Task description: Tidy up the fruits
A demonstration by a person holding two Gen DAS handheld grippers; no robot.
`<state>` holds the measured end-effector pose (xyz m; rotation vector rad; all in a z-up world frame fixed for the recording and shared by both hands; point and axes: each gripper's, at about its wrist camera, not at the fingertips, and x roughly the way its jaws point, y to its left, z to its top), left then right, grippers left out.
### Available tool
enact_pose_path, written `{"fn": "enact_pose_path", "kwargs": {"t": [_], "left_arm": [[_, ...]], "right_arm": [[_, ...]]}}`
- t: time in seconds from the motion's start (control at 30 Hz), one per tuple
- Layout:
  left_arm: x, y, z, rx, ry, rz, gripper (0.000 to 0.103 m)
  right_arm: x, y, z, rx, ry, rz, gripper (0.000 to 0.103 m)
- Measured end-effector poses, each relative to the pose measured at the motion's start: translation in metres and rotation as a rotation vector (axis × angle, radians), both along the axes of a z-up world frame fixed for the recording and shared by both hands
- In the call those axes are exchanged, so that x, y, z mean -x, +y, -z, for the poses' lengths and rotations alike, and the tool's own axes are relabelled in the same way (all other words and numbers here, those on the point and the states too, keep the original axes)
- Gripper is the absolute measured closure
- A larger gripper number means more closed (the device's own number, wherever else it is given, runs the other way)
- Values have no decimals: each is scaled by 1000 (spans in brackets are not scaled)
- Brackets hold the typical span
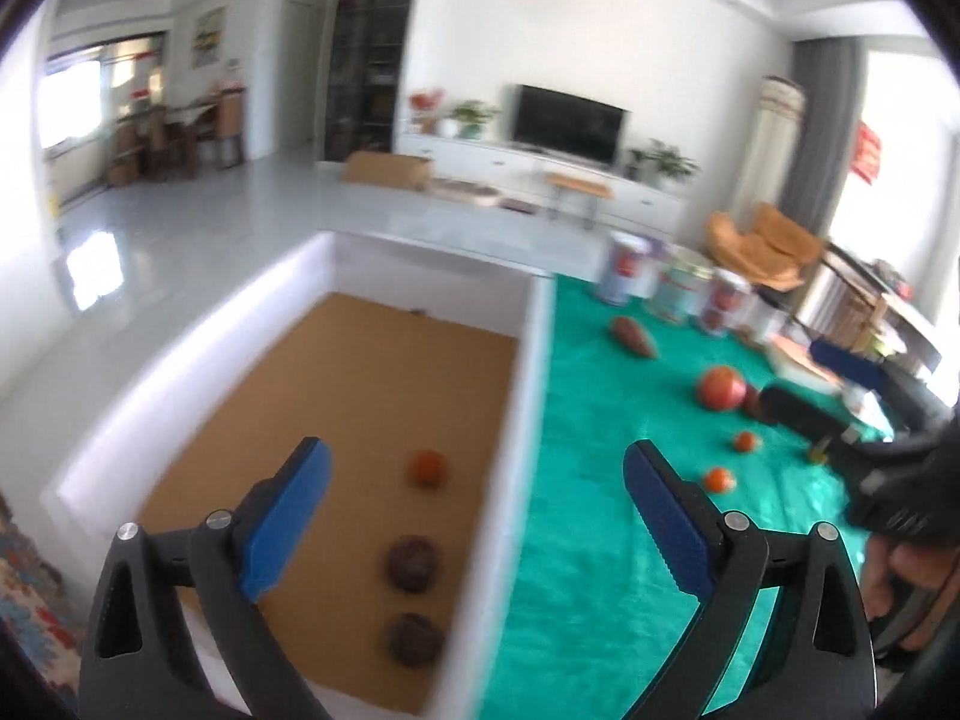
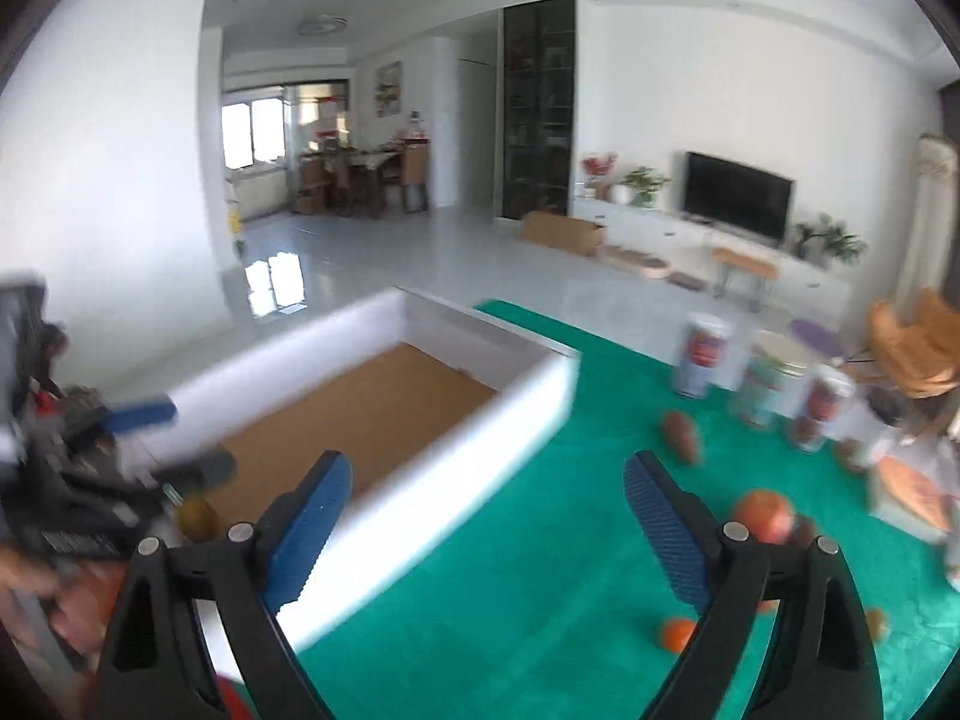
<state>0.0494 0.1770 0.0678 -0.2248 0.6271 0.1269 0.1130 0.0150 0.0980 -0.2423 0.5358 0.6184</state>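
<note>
Box [image 1: 528, 360] interior with three fruits, left wrist view only

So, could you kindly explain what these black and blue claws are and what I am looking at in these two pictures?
There is no robot here: a person holds a two-finger gripper in each hand, and each one carries a fisheye camera looking along its fingers. One picture comes from the left gripper, the other from the right gripper. Both are open and hold nothing. The left one hovers over a white box with a brown floor, where an orange fruit and two dark round fruits already lie. On the green cloth beside the box, more fruit waits: a large red fruit, small orange ones, and some tins behind.
</note>
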Motion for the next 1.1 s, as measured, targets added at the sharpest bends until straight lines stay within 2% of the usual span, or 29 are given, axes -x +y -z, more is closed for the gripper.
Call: {"fn": "enact_pose_path", "kwargs": {"t": [0.07, 0.2, 0.3, 0.43, 0.5, 0.6, 0.87, 1.1], "left_arm": [[-9, -36, 18, 14, 40, 89, 3], [-28, -111, 84, 36, 138, 226, 4], [-36, -160, 126, -35, 199, 291, 4], [-35, -194, 144, -162, 162, 309, 4], [-33, -206, 146, -203, 138, 323, 4], [-35, -206, 153, -218, 146, 316, 4], [-42, -189, 156, -144, 144, 243, 4], [-53, -182, 165, -79, 214, 246, 4]], "right_arm": [[11, -45, 28, 37, 2, 76, 11], [32, -143, 101, 61, 88, 280, 11], [46, -202, 139, 59, 156, 456, 11], [59, -255, 153, 8, 193, 616, 11], [56, -265, 157, -1, 203, 655, 11], [57, -266, 165, 2, 215, 682, 11], [55, -242, 175, 54, 170, 654, 11], [47, -243, 186, 51, 243, 650, 11]]}}
